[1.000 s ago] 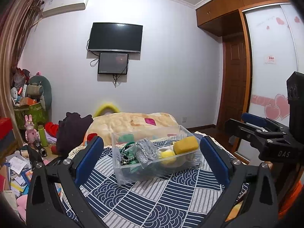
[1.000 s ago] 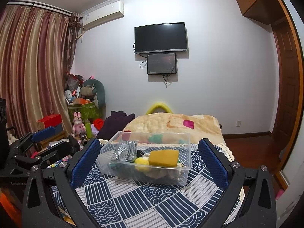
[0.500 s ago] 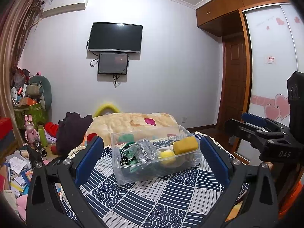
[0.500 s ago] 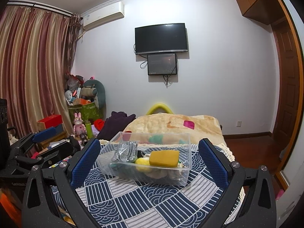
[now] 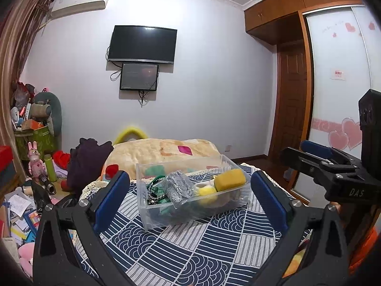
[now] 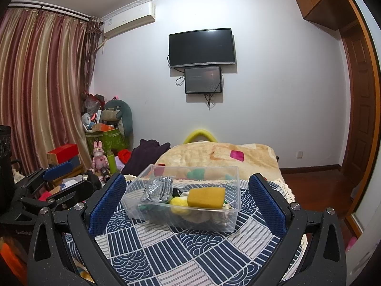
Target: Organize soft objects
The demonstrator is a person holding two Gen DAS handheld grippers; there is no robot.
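Observation:
A clear plastic bin (image 5: 152, 217) (image 6: 152, 214) stands on a table with a navy and white patterned cloth (image 5: 190, 250) (image 6: 185, 250). In the bin lie a yellow sponge (image 5: 229, 179) (image 6: 206, 197), a yellow pom-pom (image 5: 206, 191) (image 6: 178, 202), a silver mesh scrubber (image 5: 179, 188) (image 6: 158, 189) and green items (image 5: 154, 187). My left gripper (image 5: 189, 196) is open and empty, short of the bin. My right gripper (image 6: 187, 202) is open and empty, also short of the bin. Each gripper shows at the edge of the other's view.
Behind the table is a bed with a beige blanket (image 5: 162, 151) (image 6: 214, 157) and a dark purple garment (image 5: 85, 159). Cluttered toys, boxes and papers (image 5: 28, 166) fill the floor at the left. A wardrobe and wooden door (image 5: 293, 100) stand at the right.

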